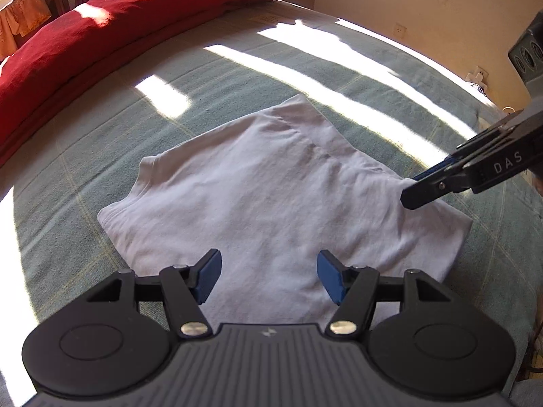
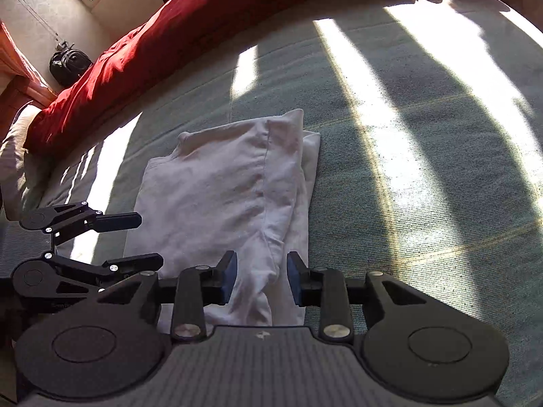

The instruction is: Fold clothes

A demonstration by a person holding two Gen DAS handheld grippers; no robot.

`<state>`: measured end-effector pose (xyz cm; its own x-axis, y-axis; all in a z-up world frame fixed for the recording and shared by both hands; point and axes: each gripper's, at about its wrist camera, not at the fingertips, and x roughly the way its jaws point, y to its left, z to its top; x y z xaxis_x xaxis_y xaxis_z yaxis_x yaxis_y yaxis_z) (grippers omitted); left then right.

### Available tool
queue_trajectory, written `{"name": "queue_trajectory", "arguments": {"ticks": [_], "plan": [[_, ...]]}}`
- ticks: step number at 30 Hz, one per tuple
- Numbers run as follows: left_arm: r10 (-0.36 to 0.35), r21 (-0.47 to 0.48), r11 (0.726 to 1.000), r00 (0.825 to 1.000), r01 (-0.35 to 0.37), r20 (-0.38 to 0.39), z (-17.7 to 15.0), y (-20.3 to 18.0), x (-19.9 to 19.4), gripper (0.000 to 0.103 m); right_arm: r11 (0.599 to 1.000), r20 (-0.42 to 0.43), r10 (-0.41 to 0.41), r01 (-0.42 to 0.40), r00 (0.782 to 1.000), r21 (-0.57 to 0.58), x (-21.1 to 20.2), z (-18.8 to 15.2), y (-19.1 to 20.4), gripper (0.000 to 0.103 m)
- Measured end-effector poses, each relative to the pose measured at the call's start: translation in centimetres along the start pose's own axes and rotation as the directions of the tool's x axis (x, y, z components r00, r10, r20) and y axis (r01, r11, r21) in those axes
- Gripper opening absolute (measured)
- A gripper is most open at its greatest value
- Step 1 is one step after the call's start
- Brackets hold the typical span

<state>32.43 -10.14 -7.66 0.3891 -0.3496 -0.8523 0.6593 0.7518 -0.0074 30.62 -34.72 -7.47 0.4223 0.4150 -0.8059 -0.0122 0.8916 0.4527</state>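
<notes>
Shirt (image 1: 271, 200) folded on bed (image 1: 101, 176). Our L claw (image 1: 268, 279) wide, empty; R claw (image 2: 261, 279) part-open over edge fold, nothing pinched. Grab both corners evenly, w/ all layers.

We have two fisheye views, each looking forward and steeply down along its own gripper's fingers. The left wrist view sits close above the near edge of the white garment (image 1: 271, 196) on the bed (image 1: 101, 203), facing the red duvet (image 1: 118, 23) at the far side, with the right gripper (image 1: 412, 191) entering from its right edge. The right wrist view sits just as close over the garment's right side, facing the same way, with the left gripper (image 2: 149, 240) at its left edge. Both share the garment, the sunlit bed cover and the duvet.
</notes>
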Motion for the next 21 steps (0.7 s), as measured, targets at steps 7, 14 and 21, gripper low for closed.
{"name": "queue_trajectory", "arguments": {"ticks": [7, 14, 21], "plan": [[-0.016, 0.007, 1.000, 1.000, 0.016, 0.003, -0.8, -1.6, -1.3, 0.063, 0.998, -0.044, -0.015, 0.018, 0.999, 0.064, -0.7, -3.2, -0.8, 0.007], [-0.028, 0.047, 0.999, 1.000, 0.028, -0.015, -2.0, -3.1, -1.8, 0.063, 0.997, -0.028, -0.052, 0.053, 0.998, 0.058, -2.6, -4.5, -1.0, 0.012], [-0.033, 0.105, 0.994, 0.998, 0.038, -0.046, -3.4, -4.6, -2.0, 0.063, 0.993, 0.090, -0.044, 0.053, 0.995, -0.105, -3.8, -2.7, 2.1, 0.018]]}}
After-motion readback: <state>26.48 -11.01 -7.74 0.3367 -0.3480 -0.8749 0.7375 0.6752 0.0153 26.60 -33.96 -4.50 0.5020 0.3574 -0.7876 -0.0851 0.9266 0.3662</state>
